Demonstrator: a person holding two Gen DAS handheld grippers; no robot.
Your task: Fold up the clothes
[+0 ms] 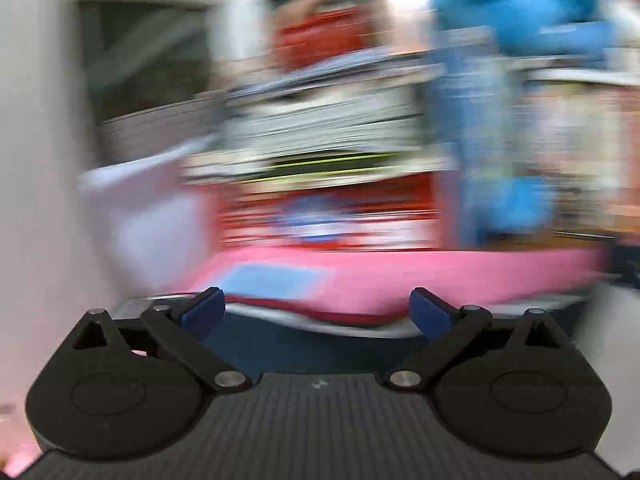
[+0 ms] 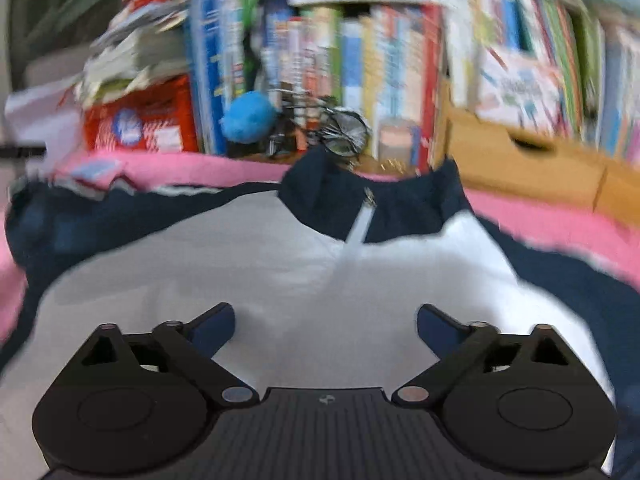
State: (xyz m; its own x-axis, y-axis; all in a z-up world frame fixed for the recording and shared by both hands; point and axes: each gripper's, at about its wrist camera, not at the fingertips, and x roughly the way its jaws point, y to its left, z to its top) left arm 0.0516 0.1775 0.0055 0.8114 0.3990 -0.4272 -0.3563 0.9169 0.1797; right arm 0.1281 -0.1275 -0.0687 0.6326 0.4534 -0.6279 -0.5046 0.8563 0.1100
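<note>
Left claw stands wide open, nothing between its blue pads; view heavily motion-blurred. Just ahead of it: a dark navy strip of cloth, then a white and red edge, then a pink blanket with a light blue patch. Beyond the blanket, smeared shapes only: a red box, stacked papers, something blue and plush up to the right.

Right claw has its jaws parted, pads clear of one another, nothing clamped between them. It hangs over the garment, a navy and white zip jacket spread flat directly ahead and below. White chest panel lies nearest the claw; navy collar and zipper pull sit farther ahead, centre. Navy sleeves run out to the claw's left and right. Pink blanket shows around the jacket. Past the collar: bookshelf packed with upright books, a cardboard box ahead to the right, a blue plush toy ahead to the left.
</note>
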